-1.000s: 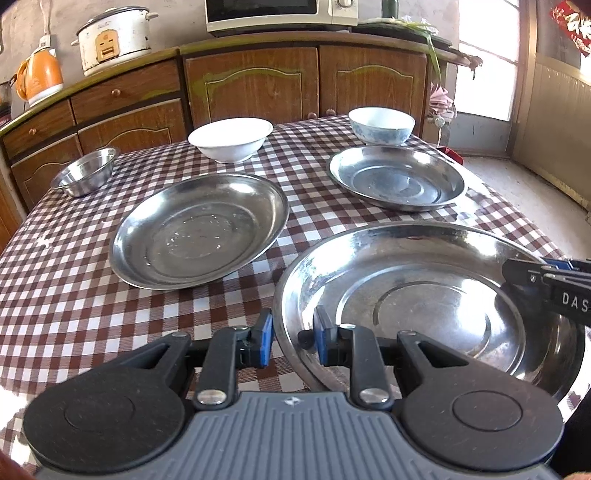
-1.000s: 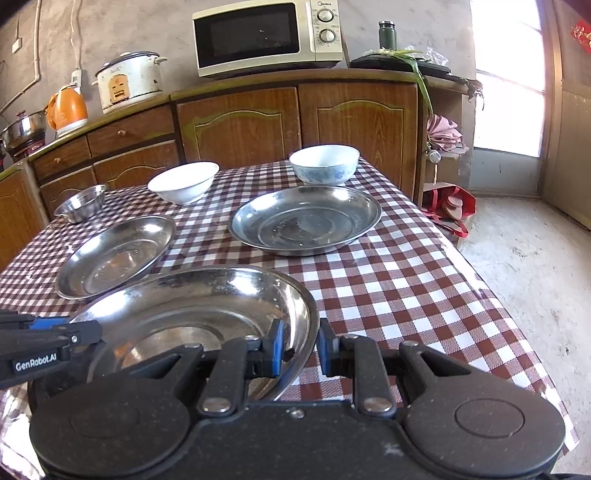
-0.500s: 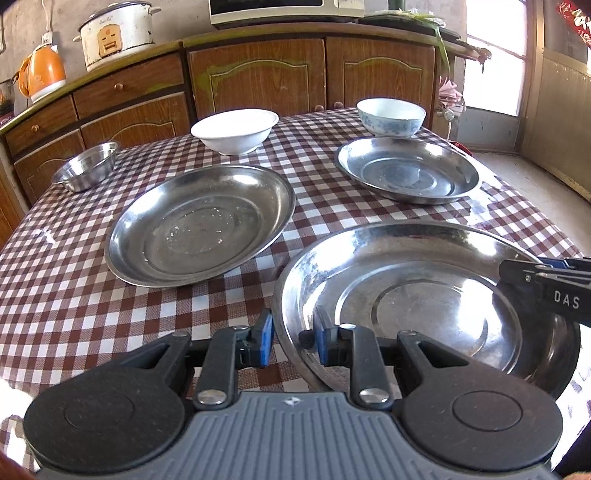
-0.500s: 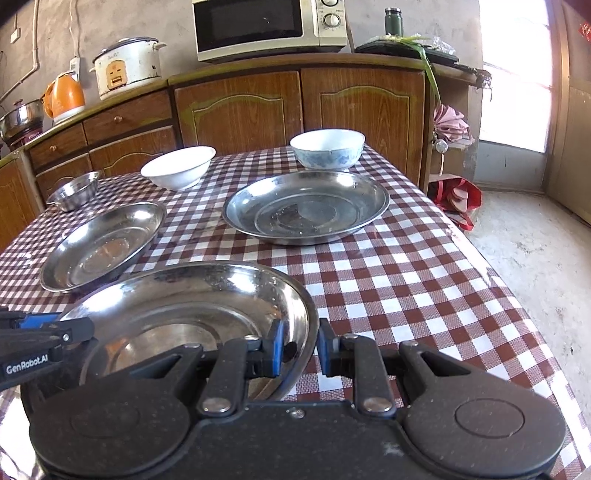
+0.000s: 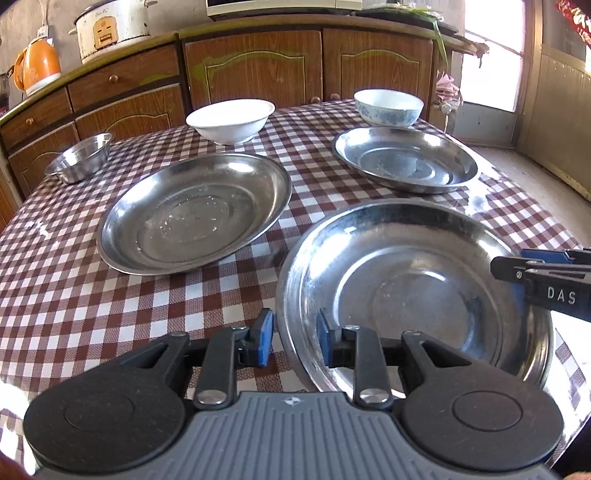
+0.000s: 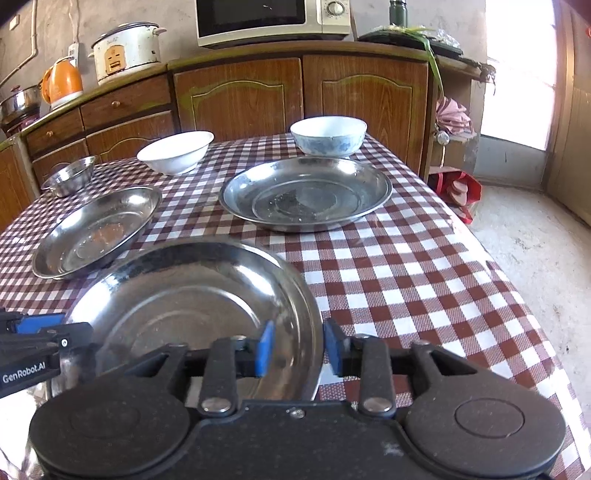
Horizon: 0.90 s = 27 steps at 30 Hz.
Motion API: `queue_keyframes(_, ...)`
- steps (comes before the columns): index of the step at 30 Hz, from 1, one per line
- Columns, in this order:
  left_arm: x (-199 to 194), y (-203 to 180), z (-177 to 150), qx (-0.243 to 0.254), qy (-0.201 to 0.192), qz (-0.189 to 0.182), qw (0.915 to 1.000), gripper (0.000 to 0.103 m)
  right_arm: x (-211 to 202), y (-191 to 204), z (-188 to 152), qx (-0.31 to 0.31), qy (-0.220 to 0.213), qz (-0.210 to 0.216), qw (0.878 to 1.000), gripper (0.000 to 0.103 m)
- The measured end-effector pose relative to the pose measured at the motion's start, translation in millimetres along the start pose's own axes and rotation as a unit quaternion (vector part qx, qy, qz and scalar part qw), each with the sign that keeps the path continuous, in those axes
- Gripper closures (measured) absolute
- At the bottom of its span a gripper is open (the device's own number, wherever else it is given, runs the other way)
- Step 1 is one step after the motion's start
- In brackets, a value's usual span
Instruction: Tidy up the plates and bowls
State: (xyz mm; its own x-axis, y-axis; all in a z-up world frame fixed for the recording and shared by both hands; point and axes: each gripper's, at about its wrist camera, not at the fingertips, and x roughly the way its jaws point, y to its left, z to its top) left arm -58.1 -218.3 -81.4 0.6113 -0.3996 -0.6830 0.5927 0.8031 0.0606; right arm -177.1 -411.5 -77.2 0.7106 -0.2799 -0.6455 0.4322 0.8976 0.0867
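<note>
A big steel plate (image 5: 406,280) (image 6: 192,295) lies on the checked tablecloth nearest me. My left gripper (image 5: 294,339) straddles its left rim and my right gripper (image 6: 300,347) straddles its right rim. Both sets of jaws are opening, and the blue pads stand off the rim on each side. Beyond lie a second steel plate (image 5: 192,214) (image 6: 96,229) on the left and a third (image 5: 406,162) (image 6: 306,192) on the right. Further back stand a white bowl (image 5: 231,118) (image 6: 175,151), a blue-patterned bowl (image 5: 388,107) (image 6: 328,136) and a small steel bowl (image 5: 79,158) (image 6: 70,173).
Wooden cabinets (image 6: 236,99) run behind the table, carrying a rice cooker (image 6: 125,51), an orange kettle (image 6: 64,83) and a microwave (image 6: 273,18). The table's right edge (image 6: 517,266) drops to a concrete floor with a red bag (image 6: 458,188).
Both grippers' pads were pinched on the near plate's rim; now they have spread apart and stand off it. The plate sits slightly lower in both views.
</note>
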Motion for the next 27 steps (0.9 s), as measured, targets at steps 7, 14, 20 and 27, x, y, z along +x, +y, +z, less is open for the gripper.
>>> queue_keyframes(7, -6, 11, 8, -0.024, 0.017, 0.006, 0.9995, 0.059, -12, 1, 11, 0.005, -0.013, -0.007, 1.0, 0.042)
queue_keyframes(14, -22, 29, 22, -0.058, 0.021, 0.026, 0.9977, 0.032, -30, 20, 26, -0.007, -0.029, 0.019, 0.999, 0.032)
queue_keyframes(20, -34, 41, 30, -0.074, 0.019, 0.041, 0.9962, 0.017, -38, 40, 32, -0.016, -0.029, 0.046, 0.998, 0.03)
queue_keyframes(27, -43, 51, 33, -0.076, 0.02, 0.06, 0.9951, 0.01, -47, 61, 39, -0.032, -0.038, 0.072, 0.996, 0.023)
